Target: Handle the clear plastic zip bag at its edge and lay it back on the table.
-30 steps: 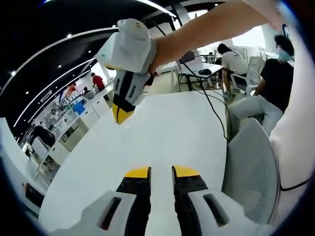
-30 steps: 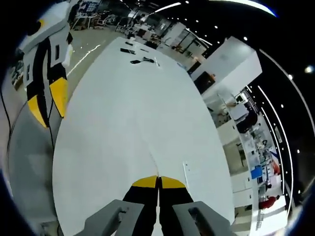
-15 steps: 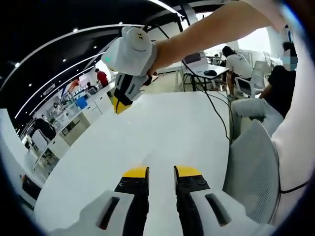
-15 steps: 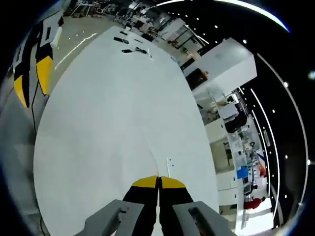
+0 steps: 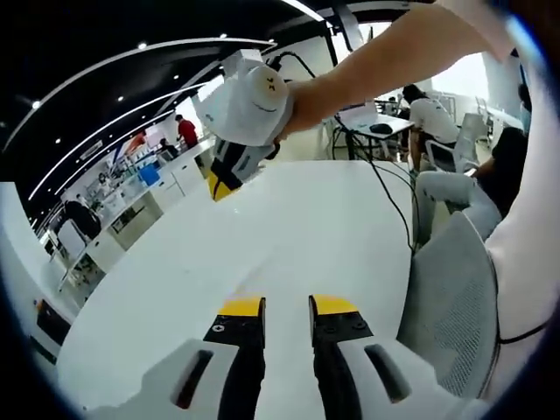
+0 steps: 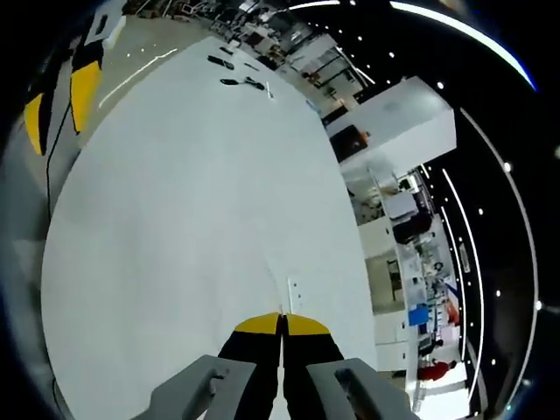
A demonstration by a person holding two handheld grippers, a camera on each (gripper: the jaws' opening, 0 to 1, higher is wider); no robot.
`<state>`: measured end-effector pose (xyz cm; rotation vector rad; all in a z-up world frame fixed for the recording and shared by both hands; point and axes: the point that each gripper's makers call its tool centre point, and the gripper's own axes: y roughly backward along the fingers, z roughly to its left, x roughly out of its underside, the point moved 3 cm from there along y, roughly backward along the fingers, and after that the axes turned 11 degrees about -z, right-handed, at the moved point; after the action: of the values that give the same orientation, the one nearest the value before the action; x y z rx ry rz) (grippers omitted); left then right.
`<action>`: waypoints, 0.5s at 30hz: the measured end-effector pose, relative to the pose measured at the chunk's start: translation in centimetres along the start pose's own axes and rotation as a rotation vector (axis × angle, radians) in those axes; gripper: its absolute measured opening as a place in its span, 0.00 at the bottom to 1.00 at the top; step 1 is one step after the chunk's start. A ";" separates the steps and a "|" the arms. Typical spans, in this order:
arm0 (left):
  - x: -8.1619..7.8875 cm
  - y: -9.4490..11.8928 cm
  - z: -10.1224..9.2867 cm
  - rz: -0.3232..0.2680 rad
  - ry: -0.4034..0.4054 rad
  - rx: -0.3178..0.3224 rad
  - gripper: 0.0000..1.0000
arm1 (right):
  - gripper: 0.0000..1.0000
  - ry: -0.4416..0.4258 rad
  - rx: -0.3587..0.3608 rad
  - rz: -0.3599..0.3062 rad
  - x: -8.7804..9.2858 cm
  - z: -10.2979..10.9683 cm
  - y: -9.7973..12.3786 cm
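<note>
My right gripper [image 6: 281, 317] is shut high above the white table [image 6: 175, 192]. A faint clear film, the zip bag [image 6: 282, 297], runs out from between its tips with a small pale tab beside them. It is too transparent to trace its outline. In the left gripper view a hand holds that right gripper [image 5: 221, 185] in the air over the table [image 5: 297, 219], yellow tips pointing down. My left gripper [image 5: 286, 304] stands open low over the near table with nothing between its jaws. It also shows at the far left of the right gripper view as the left gripper [image 6: 59, 103].
A grey mesh chair [image 5: 446, 297] stands close on the right, and a black cable [image 5: 385, 188] trails over the table edge. Small dark items [image 6: 236, 74] lie at the table's far end. People sit at a desk [image 5: 424, 109] beyond it. White cabinets [image 6: 394, 131] flank the table.
The right gripper has lifted and swung away, staying shut with the film at its tips. The left gripper has slid toward the edge of the right gripper view. The left jaws keep the same gap.
</note>
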<state>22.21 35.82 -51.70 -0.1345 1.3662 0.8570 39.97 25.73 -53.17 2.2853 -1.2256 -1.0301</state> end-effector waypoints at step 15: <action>1.3 -0.1 -0.2 0.013 0.024 0.002 0.17 | 0.00 -0.035 -0.043 -0.013 0.3 6.7 -0.8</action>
<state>22.06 36.20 -52.96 -0.1352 1.3919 0.8678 35.64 26.13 -58.33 2.2545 -1.1927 -1.0944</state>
